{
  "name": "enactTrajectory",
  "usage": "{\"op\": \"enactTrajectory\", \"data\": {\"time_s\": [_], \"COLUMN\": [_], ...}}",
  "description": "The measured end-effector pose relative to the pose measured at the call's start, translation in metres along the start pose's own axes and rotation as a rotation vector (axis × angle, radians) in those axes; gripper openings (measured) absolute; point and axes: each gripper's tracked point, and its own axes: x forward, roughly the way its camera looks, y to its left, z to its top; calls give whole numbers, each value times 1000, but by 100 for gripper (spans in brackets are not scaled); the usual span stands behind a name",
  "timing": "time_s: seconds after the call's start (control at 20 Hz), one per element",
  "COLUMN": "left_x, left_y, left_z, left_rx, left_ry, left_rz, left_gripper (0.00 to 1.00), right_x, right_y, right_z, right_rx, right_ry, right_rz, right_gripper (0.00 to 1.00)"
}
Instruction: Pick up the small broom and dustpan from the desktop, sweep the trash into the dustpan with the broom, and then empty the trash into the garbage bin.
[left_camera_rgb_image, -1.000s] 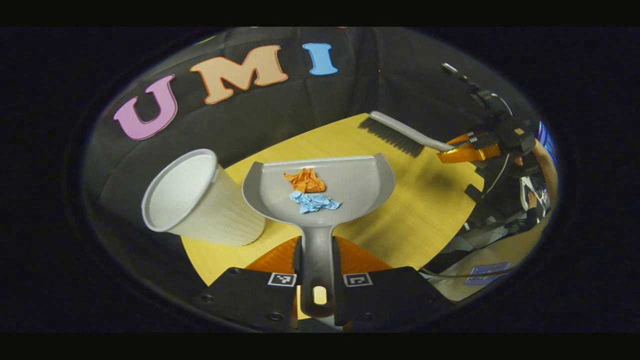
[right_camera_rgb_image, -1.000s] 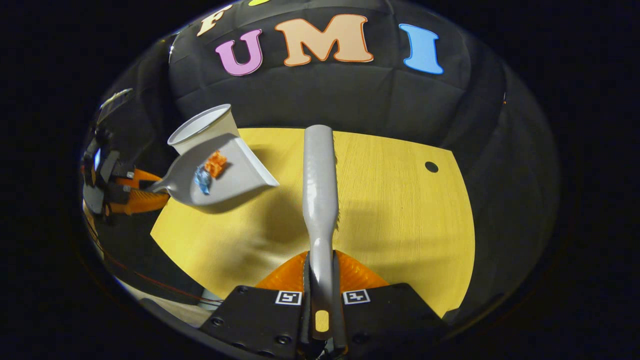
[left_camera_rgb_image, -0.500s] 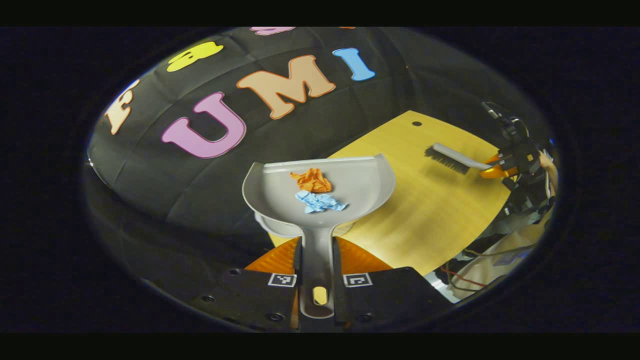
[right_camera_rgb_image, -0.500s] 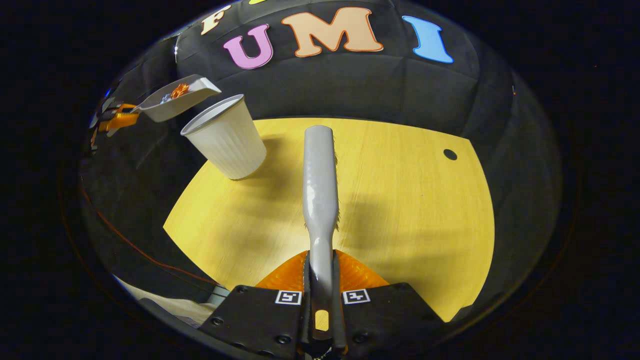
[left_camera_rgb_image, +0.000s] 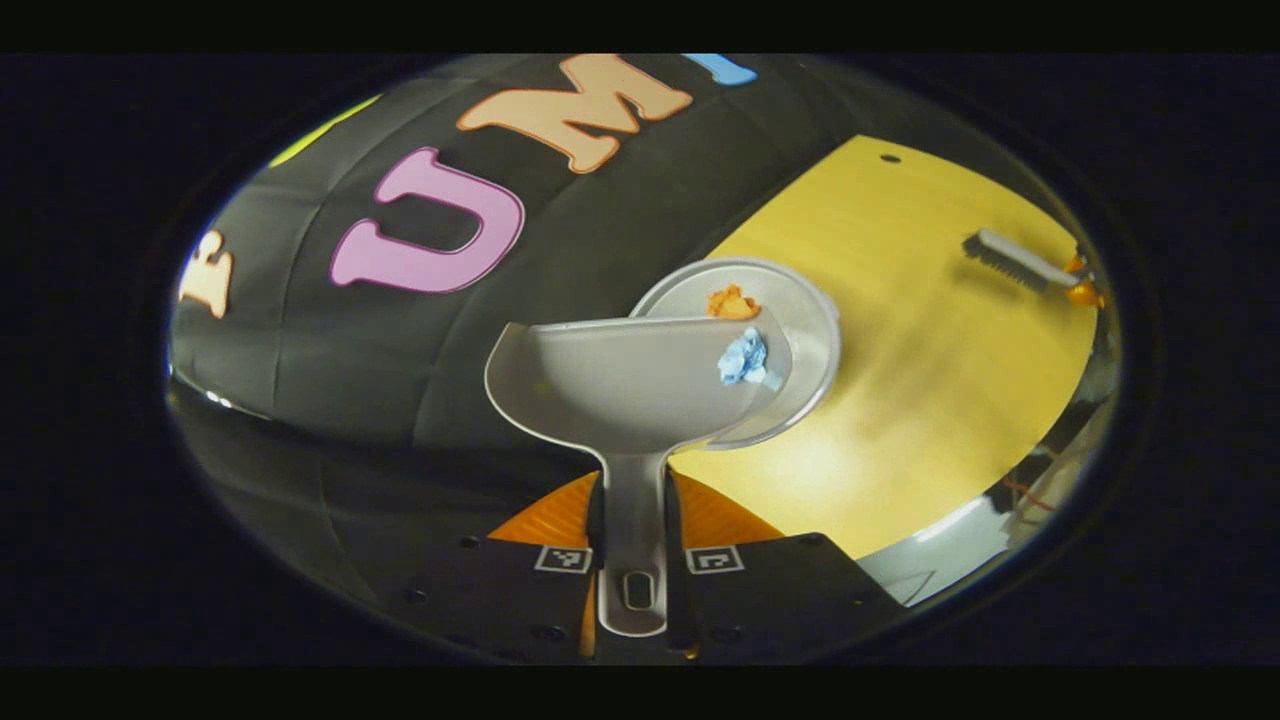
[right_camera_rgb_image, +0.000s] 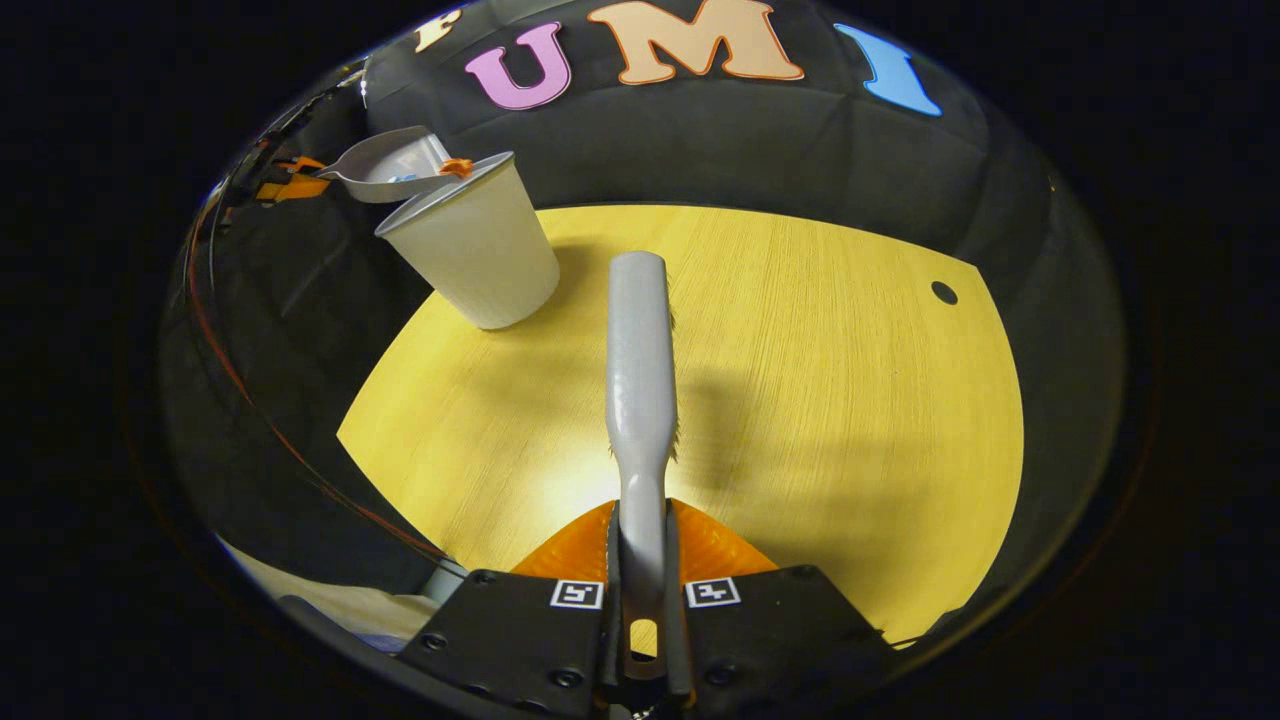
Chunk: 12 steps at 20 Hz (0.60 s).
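Step in hand: I judge this to be the emptying step; the sweeping looks done, since both scraps are off the yellow wood-grain counter (right_camera_rgb_image: 780, 400) and I see none lying on it.

Left hand-held gripper (left_camera_rgb_image: 634, 560): clenched on the handle of the grey plastic dustpan (left_camera_rgb_image: 620, 380), both fingers pressing its narrow stem. From the right gripper view the dustpan (right_camera_rgb_image: 385, 165) hangs above the counter's far-left corner, its lip meeting the bin's rim.

Garbage bin: the white ribbed cup-shaped garbage bin (right_camera_rgb_image: 475, 255) stands upright at the far left of the counter; in the left gripper view I look down into its round mouth (left_camera_rgb_image: 810, 330) just past the dustpan's right corner.

Trash: the crumpled orange paper scrap (left_camera_rgb_image: 732, 302) is at the dustpan's lip, over the bin's opening. The crumpled blue paper scrap (left_camera_rgb_image: 743, 358) sits on the pan floor, near its right corner by the bin's rim. I cannot tell whether either scrap is sliding.

Right hand-held gripper (right_camera_rgb_image: 643, 590): grasping the handle of the grey small broom (right_camera_rgb_image: 640, 370), held over the near middle of the counter, well apart from the bin. In the left gripper view the broom (left_camera_rgb_image: 1005, 258) shows far off to the right.

Next move calls for: more tilt of the dustpan toward that right corner, I think, keeping the lip over the bin's mouth so the blue scrap follows the orange one in and neither drops onto the counter. The broom can wait where it is.
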Motion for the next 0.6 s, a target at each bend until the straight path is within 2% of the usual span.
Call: {"op": "enactTrajectory", "data": {"time_s": [0.1,0.35,0.5,0.6], "left_x": [18,33,36,32], "left_y": [8,-3,0,-3], "left_z": [4,3,-1,-8], "left_rx": [92,149,125,47], "left_ry": [27,62,53,26], "left_rz": [46,37,41,21], "left_gripper": [20,19,19,20], "right_x": [-1,6,12,11], "right_y": [5,3,8,8], "right_z": [4,10,12,12], "right_rx": [7,1,-1,2], "right_ry": [3,19,20,21], "right_rz": [2,-5,-14,-13], "right_gripper": [15,14,14,11]}}
